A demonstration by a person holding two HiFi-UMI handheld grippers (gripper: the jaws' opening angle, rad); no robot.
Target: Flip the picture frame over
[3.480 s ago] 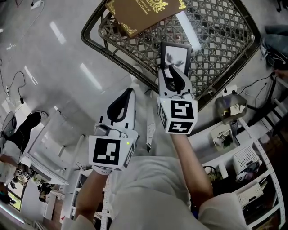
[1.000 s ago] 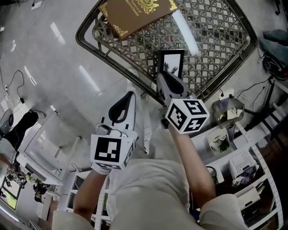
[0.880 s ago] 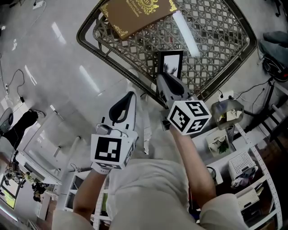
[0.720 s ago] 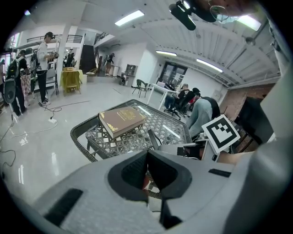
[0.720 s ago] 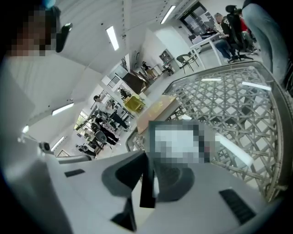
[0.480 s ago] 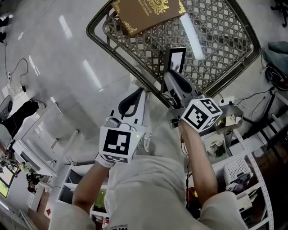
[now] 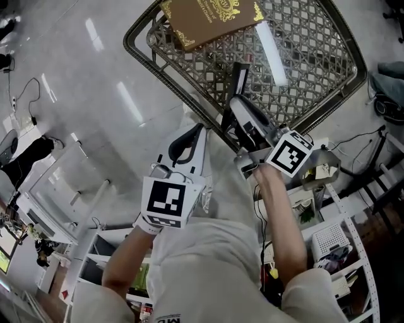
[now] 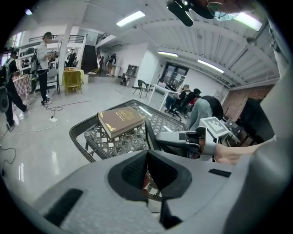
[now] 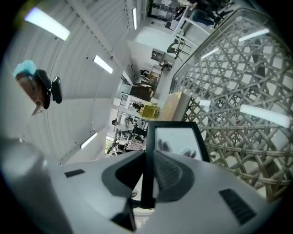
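Left gripper (image 7: 198, 128): short of the wicker table's (image 7: 315, 63) near rim and off its top; jaws pressed together at the tips with nothing between them, as the left gripper view (image 8: 147, 154) shows

Left marker cube (image 7: 165, 202): on the back of that gripper, further from the table than its jaws

Right gripper (image 7: 238, 104): reaching in over the table's near rim, rolled onto its side; jaws clamped on one black edge of the picture frame (image 7: 239, 77), which the right gripper view (image 9: 147, 161) shows running straight down between the pads

Right marker cube (image 7: 289, 156): outside the table's near rim, tilted

Picture frame: upright on edge over the near part of the table top, almost edge-on from the head view; in the right gripper view (image 9: 176, 139) its pale glazed face with dark marks turns toward the lattice; whether its lower edge touches the table I cannot tell

Wicker table: dark open lattice with a thick woven rim, bright strips of lamp glare on its top

Book (image 7: 211, 19): brown with gold ornament, lying flat at the table's far corner, well apart from the frame; also plain in the left gripper view (image 8: 121, 121)

Beyond the table: pale glossy floor, people standing far off
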